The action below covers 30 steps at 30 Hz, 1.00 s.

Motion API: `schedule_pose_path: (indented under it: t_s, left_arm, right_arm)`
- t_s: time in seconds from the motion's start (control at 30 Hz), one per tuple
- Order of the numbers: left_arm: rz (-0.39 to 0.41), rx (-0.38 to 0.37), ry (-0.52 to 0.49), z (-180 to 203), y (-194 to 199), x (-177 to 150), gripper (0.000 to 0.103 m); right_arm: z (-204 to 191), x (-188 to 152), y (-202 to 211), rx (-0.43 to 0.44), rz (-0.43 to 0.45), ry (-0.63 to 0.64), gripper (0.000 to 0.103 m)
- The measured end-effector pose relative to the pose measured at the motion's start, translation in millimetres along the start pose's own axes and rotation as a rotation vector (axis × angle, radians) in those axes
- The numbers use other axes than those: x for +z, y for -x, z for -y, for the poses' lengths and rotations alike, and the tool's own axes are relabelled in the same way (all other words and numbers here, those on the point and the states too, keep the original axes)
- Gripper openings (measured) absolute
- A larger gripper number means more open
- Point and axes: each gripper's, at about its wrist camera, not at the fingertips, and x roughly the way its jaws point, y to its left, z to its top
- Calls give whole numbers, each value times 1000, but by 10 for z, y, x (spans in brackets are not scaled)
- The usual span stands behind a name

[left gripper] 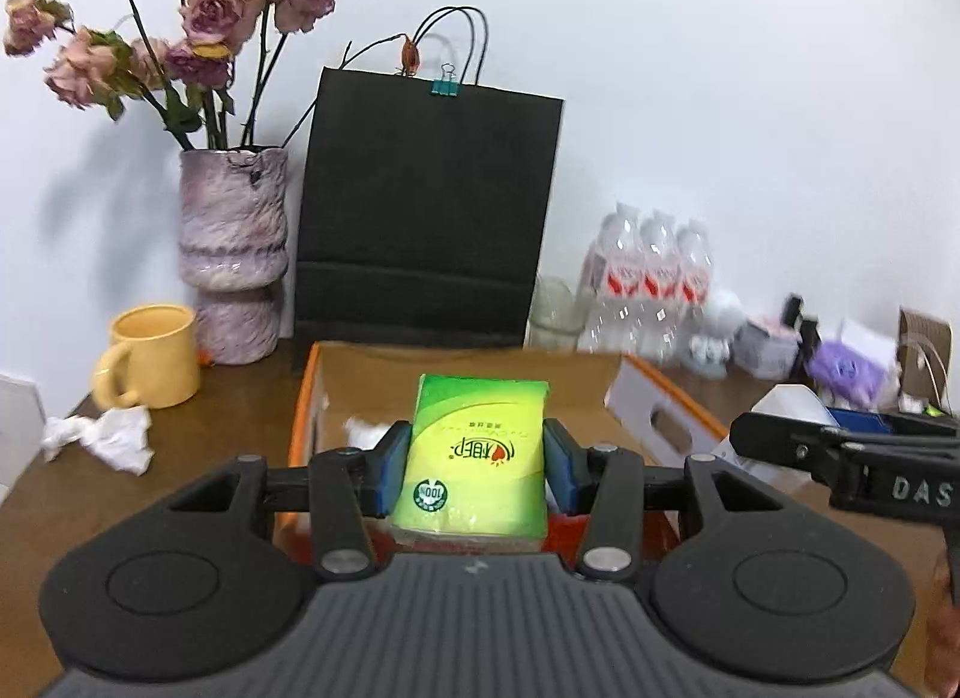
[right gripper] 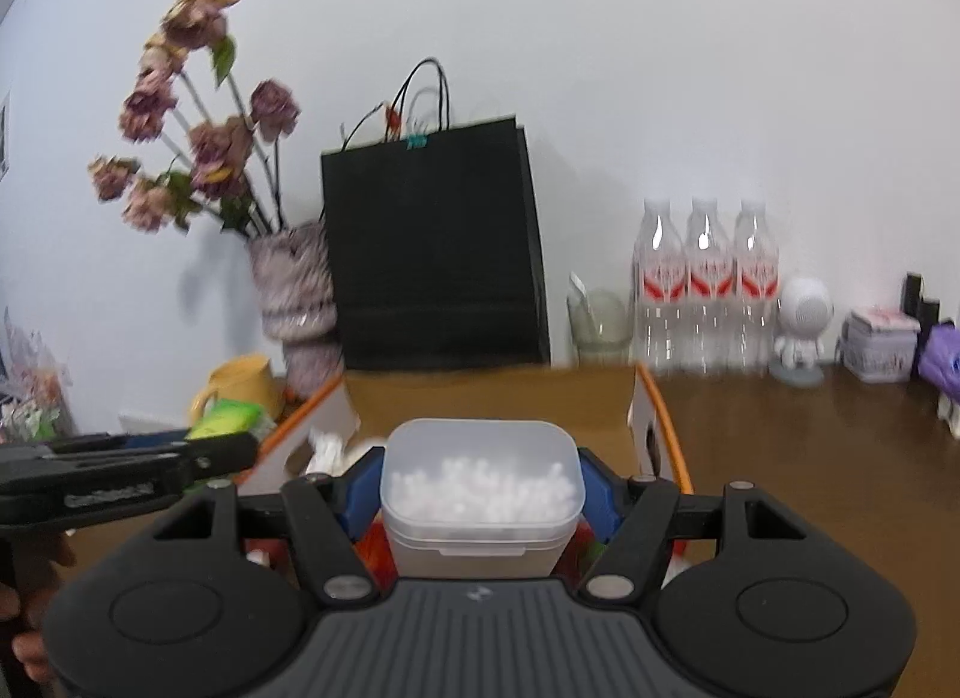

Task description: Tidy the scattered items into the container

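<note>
A green tissue pack [left gripper: 477, 446] stands between the blue pads of my left gripper [left gripper: 477, 461], which is shut on it and holds it above the near end of the orange-edged cardboard box [left gripper: 303, 398]. Some white bits lie inside the box. My right gripper [right gripper: 480, 485] is shut on a clear plastic tub of white balls [right gripper: 480, 494], held over the same box [right gripper: 657, 407]. In the right wrist view the left gripper [right gripper: 240, 446] comes in from the left with the green pack [right gripper: 231, 419].
On the brown table stand a yellow mug [left gripper: 150, 359], a crumpled white tissue [left gripper: 108, 437], a purple vase of dried roses [left gripper: 234, 254], a black paper bag [left gripper: 426, 218], a glass [right gripper: 600, 326], three water bottles [right gripper: 708, 290], a white figurine [right gripper: 801, 326] and a tin [right gripper: 879, 344].
</note>
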Motion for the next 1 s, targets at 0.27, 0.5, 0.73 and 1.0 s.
schedule_pose_path:
  t_s: [0.27,0.5,0.73,1.0]
  left_arm:
    - [-75,1,59,-66,-993,16,47]
    - [-125,36,24,-86,-1332,-61,59]
    - [-103,114,37,-106,-1145,-20,103]
    - [-92,108,60,-111,-1005,43,103]
  right_arm:
    - [194,228,-790,-15,5,28,65]
    - [373,99,-1279,-42,-123,30,66]
    - [367,92,-1285,2,-205,21,102]
    - [342,134,-1183,2,-195,24,103]
